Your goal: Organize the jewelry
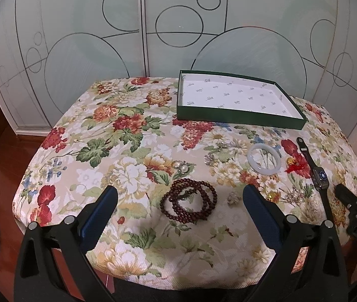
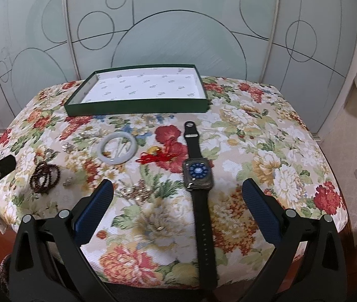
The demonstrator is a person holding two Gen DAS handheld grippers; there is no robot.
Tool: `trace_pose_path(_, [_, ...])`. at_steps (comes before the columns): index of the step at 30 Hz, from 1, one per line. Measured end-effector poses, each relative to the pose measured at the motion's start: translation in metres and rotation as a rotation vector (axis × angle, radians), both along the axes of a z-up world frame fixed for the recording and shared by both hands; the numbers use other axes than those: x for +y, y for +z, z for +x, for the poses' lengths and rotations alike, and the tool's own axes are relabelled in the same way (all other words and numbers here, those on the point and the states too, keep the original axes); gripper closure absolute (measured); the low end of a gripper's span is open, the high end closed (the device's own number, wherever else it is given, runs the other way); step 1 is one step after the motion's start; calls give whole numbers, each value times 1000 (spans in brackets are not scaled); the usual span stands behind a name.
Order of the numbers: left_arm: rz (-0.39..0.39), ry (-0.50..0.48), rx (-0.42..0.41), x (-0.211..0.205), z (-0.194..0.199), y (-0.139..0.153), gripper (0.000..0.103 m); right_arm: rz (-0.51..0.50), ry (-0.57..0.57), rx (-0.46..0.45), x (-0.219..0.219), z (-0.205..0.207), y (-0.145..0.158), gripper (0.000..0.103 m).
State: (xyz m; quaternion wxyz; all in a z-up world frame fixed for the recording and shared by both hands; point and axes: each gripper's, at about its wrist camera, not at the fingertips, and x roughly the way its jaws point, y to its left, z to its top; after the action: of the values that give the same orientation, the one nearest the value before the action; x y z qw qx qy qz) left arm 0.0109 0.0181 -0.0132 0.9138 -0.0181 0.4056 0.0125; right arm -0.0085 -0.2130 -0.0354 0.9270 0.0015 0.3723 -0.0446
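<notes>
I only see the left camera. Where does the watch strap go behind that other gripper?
Observer: The watch strap runs on to the table's near edge, lying flat between the right gripper's fingers.
Child: Is it grabbing the watch?
Observer: No. Its jaws stand wide apart and touch nothing.
Child: What's the red thing by the watch?
Observer: A loose red tassel, lying between the bangle and the watch.

Floral tablecloth (image 1: 107, 151), frosted glass doors (image 1: 82, 40)
</notes>
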Motion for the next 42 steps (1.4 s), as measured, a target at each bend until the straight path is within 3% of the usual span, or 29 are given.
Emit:
trace_pose_path(6, [-26,45,21,21,16,-9,4,27,-43,21,-27,11,-3,2])
trace_pose_path(16, [6,69,19,39,28,-28,5,64,-19,50,-35,34,-10,2])
trace_pose_path(19, [-14,54,44,40,31,-36,5,64,-7,73,-32,38,-15,12])
trace_pose_path(20, [-12,47,45,39,30,-37,5,63,-5,84,-32,40,-17,20])
trace_pose_path(25, [-21,28,53,36,30,-41,5,79,-5,113,-34,44,-24,22])
trace_pose_path(27, [-20,13,51,33,29,-42,19,85,-6,116,-35,45,-25,22])
trace_pose_path(28, [-19,2,59,30,29,-44,40,88,-7,119,-35,45,-26,22])
trace_pose_path(29, [-21,-8,74,29,30,-46,42,90,-8,122,-36,45,-26,22])
trace_pose_path(34, [-62,-69,67,16,28,-50,40,109,-13,133,-38,47,-29,22])
trace_pose_path(37, [-71,-73,60,10,29,-50,27,115,-10,136,-38,47,-30,22])
trace_pose_path(42, [-104,-80,79,7,37,-58,25,121,-8,143,-37,48,-31,21])
